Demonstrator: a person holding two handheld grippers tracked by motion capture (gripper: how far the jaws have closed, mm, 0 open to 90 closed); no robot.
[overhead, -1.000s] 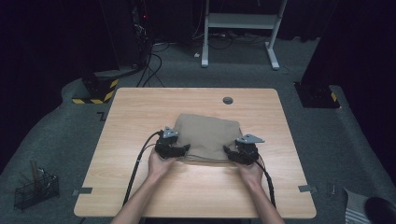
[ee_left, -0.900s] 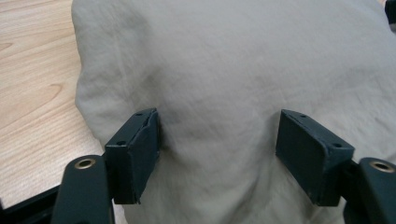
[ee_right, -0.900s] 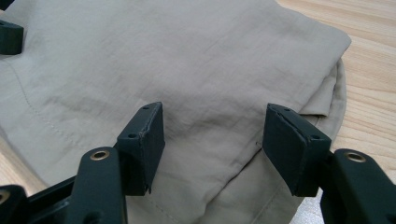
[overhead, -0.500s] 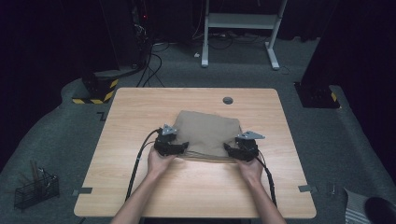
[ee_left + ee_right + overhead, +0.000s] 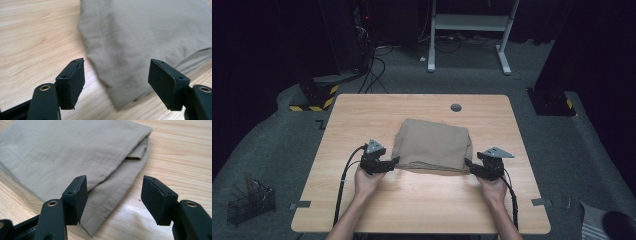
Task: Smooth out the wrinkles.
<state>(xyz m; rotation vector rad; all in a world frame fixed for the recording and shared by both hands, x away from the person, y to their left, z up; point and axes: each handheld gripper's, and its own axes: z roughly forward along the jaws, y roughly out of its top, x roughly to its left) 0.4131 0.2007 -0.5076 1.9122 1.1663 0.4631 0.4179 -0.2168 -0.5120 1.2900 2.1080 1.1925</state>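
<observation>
Flat on the pale wood-grain desk (image 5: 362, 115) lies a folded khaki cloth (image 5: 433, 145), a soft, faintly creased, roughly square stack of layers. Left gripper (image 5: 395, 161) sits at the cloth's near left corner, right gripper (image 5: 468, 163) at its near right corner; both have fingers spread wide, holding nothing.

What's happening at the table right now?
A person is working on a folded tan cloth lying on the wooden table. The left gripper sits at the cloth's near left corner and the right gripper at its near right corner. In both gripper views the jaws stand open with a cloth corner between them, gripping nothing.
</observation>
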